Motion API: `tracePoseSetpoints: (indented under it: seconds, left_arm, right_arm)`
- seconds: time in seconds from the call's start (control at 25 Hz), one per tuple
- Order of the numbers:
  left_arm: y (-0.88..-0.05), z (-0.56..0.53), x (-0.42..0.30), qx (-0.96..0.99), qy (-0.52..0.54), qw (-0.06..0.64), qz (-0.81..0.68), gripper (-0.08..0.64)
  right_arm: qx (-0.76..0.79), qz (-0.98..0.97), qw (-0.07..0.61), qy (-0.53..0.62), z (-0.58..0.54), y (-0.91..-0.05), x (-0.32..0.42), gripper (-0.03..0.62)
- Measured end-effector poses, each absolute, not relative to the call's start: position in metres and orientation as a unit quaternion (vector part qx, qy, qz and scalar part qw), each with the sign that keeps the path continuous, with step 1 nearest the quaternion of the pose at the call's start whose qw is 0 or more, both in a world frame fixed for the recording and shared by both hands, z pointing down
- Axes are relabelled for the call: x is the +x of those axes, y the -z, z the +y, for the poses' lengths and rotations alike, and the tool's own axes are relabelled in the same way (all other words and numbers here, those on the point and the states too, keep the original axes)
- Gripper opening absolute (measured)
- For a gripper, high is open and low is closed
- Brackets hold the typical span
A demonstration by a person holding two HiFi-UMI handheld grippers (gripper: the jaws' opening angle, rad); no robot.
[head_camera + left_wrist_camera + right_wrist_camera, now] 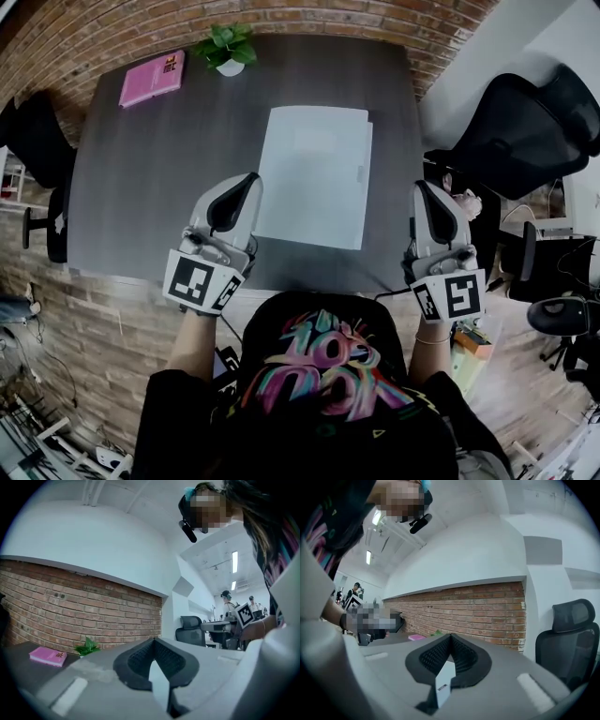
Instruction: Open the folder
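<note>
A white folder (314,173) lies flat and closed in the middle of the dark table (150,187), with a small tab on its right edge. My left gripper (246,181) hovers beside the folder's near left corner; its jaws are shut with nothing between them. My right gripper (424,187) hangs by the table's right edge, apart from the folder, also shut and empty. In the left gripper view the left gripper (153,641) points level toward the brick wall. The right gripper (450,637) does the same in the right gripper view. Neither gripper view shows the folder.
A pink book (151,79) lies at the table's far left corner, next to a small potted plant (227,47). A black office chair (520,122) stands to the right of the table. A brick wall (84,606) runs behind the table.
</note>
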State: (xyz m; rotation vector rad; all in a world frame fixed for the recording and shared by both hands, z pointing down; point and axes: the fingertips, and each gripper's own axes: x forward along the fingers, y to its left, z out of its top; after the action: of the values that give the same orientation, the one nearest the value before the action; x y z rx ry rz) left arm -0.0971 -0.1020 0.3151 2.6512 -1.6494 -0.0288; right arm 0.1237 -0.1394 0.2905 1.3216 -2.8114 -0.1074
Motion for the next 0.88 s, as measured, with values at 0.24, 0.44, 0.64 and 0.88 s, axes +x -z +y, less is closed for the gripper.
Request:
tracePoseSetpoints:
  seconds: [0.24,0.44,0.64,0.88]
  left_arm:
    - [-0.3173,-0.1020,-0.1001,0.846,0.009,0.011,-0.533,-0.003]
    - [-0.3201,-0.1017,-0.0997,0.844,0.006,0.013,-0.535,-0.003]
    - [-0.3201,-0.0999,-0.1004,0.843,0.005,0.013,-0.538,-0.003]
    - [-0.3202,-0.0983,-0.1001,0.840,0.001,0.013,-0.542,-0.003]
  right_arm:
    - [0.430,-0.902,0.014,0.032,-0.1397,-0.2942,0.1257,-0.002]
    - [0.432,-0.901,0.011,0.031,-0.1415,-0.2948,0.1268,-0.002]
    - [0.427,-0.904,0.014,0.031,-0.1411,-0.2957,0.1230,-0.002]
    - [0.418,-0.908,0.016,0.025,-0.1386,-0.2996,0.1171,-0.002]
